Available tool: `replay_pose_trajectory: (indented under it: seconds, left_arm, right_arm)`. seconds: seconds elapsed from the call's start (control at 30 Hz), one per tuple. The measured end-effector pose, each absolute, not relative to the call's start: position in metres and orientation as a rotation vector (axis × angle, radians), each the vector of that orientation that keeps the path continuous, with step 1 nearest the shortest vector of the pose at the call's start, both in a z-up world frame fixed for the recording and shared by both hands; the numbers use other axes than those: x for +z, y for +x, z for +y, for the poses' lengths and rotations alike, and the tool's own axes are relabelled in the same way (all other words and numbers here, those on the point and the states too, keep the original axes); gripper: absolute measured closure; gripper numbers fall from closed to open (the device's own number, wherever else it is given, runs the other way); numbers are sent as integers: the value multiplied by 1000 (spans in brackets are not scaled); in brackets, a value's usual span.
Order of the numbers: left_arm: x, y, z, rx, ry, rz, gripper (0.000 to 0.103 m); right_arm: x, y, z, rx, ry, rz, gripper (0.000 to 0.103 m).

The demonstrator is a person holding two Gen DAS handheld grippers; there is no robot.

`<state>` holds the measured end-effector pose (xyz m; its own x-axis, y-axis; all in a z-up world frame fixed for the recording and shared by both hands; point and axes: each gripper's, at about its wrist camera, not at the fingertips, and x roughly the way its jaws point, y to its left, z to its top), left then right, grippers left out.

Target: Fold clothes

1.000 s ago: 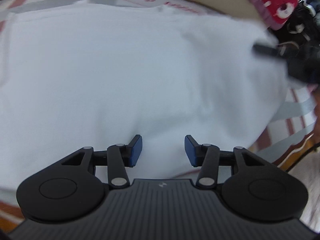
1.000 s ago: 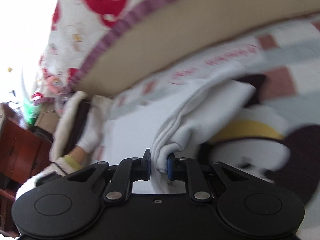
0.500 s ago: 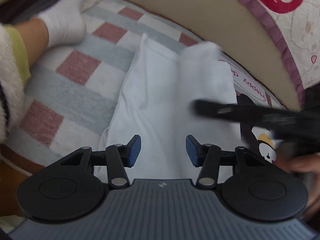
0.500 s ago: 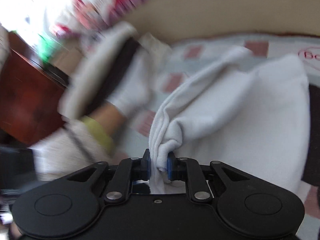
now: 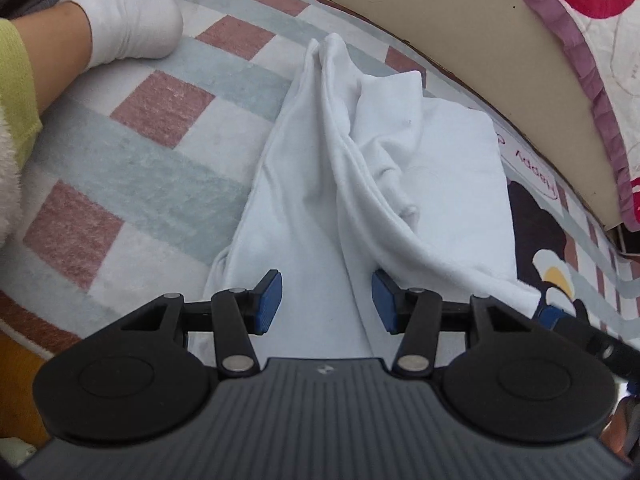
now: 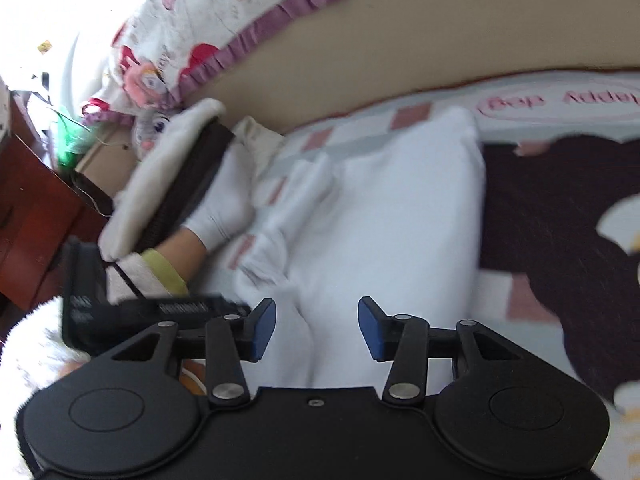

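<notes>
One rumpled white cloth garment (image 5: pixel 360 184) lies on one checked pink, grey and white plush rug (image 5: pixel 168 128). Two black two-finger tools with blue pads appear, the left tool (image 5: pixel 326 300) and the right tool (image 6: pixel 316 328). One white-socked foot (image 5: pixel 128 20) rests on the rug.

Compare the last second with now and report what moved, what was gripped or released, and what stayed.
The right gripper, shut on a bunched fold of the white garment until half a second ago, has carried it across and let go; its jaws are opening, and the fold lies loose between them. The left gripper stayed open and empty above the garment, which still lies on the checked blanket.
</notes>
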<state>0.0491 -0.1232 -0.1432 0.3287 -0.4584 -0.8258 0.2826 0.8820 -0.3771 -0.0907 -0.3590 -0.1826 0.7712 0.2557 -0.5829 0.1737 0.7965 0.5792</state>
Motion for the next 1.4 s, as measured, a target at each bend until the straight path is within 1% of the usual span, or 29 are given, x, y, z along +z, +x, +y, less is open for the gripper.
replay_pose_trajectory:
  seconds: [0.2,0.4,0.47,0.5,0.53,0.57,0.67,0.73,0.77,0.83,0.9,0.97,1.03,1.17,1.3,1.4]
  left_arm:
    - [-128,29,-129,-525,-121,1158,54]
    - [-115,14,-164,-448,67,1180,54]
    - [-109,13,-171,-433,90,1202,54]
    - [-106,14,-174,-425,92,1213,54]
    - [-104,14,-176,-417,93,1225,53]
    - [-101,15,-178,-409,95,1236,54]
    - [-80,28,-176,-331,86,1353,57]
    - [-50,33,-178,-280,131,1374,57]
    - [-32,33,-185,-266,208,1340,57]
    - [-2,33,-203,-258,358,1188,55]
    - [8,33,-214,-261,392,1056,53]
    - [-5,44,-217,-285,316,1056,53]
    - [-29,58,-215,-292,236,1112,53]
    - [-70,80,-201,-260,200,1182,54]
    - [-86,84,-170,-384,71,1253,53]
    - [-86,76,-145,-472,40,1206,53]
  right_arm:
    - [-186,-83,-334,127,536,761,52]
    - [-201,-81,-312,195,429,803,51]
    - [-207,-82,-311,169,433,778,52]
    - [-209,-82,-311,155,444,744,63]
    - [-211,-82,-310,149,456,717,94]
    - [-213,-81,-308,164,475,705,97]
    - [-210,-88,-297,188,439,638,97]
    - [-203,-95,-292,212,406,607,97]
    - [-201,-99,-291,219,396,595,97]
    - [-201,-106,-295,207,412,585,97]
    - [-205,-108,-301,185,430,595,97]
    - [-208,-109,-305,177,464,602,97]
    - [-208,-110,-308,183,518,601,97]
    - [-206,-111,-305,189,564,587,97]
    - [-205,-102,-302,208,642,586,96]
    - [-211,-94,-293,224,683,626,96]
